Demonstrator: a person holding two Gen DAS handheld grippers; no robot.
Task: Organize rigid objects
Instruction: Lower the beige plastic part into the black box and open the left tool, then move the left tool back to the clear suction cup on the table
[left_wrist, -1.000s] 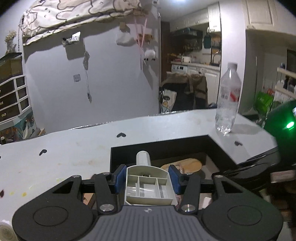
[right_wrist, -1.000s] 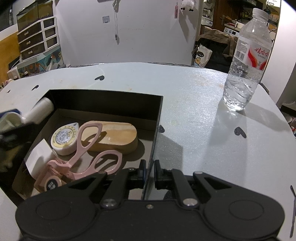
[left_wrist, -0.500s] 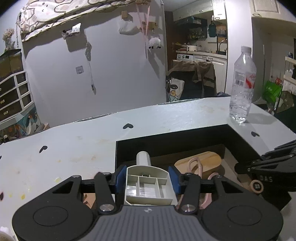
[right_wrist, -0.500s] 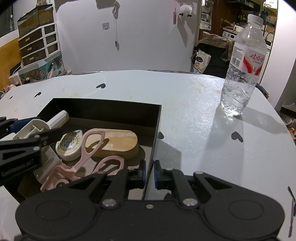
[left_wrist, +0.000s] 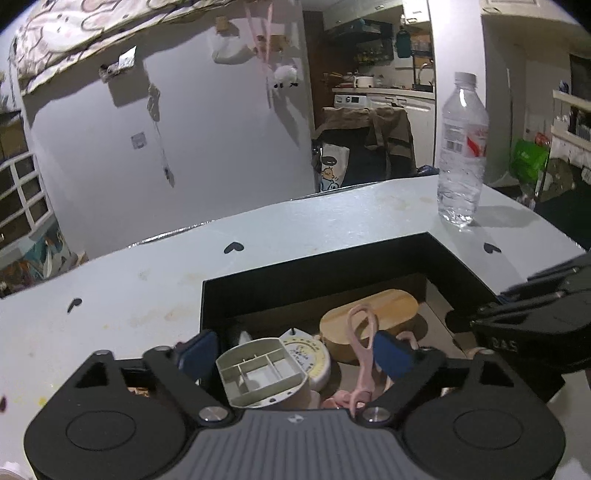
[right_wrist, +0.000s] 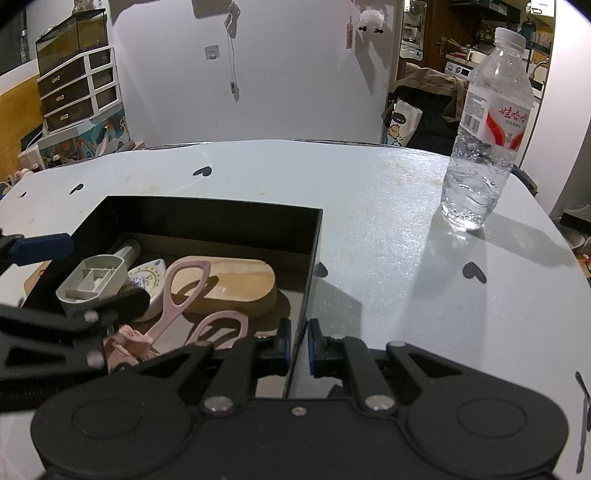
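Left gripper (left_wrist: 293, 350) poised over the near left part of the black box (left_wrist: 458, 258), fingers (left_wrist: 393, 354) spreading apart at this moment, blue pads clear of the grey plastic piece (left_wrist: 262, 373) between them. Grey plastic piece tilted, open ribbed end toward the camera, white cylindrical end (right_wrist: 127, 251) reaching toward the far left corner of the box; whether resting on the box contents or not yet settled, cannot tell.

Right gripper (right_wrist: 298, 345) at the box's near right wall, fingers (right_wrist: 316, 345) pressed together on the thin wall edge (right_wrist: 314, 258), one pad inside, one outside.

Inside the box: round white tape measure (right_wrist: 147, 277) just beside the grey piece; oval wooden block (right_wrist: 236, 282) toward the right; pink scissors (right_wrist: 184, 291) lying across tape measure and block, one handle loop over the block.

On the pale worktop (right_wrist: 369, 206), well apart from the box toward the far right: clear water bottle (right_wrist: 484, 147), upright, white cap, red-and-white label. Small black heart-shaped marks (right_wrist: 202, 170) scattered over the worktop.
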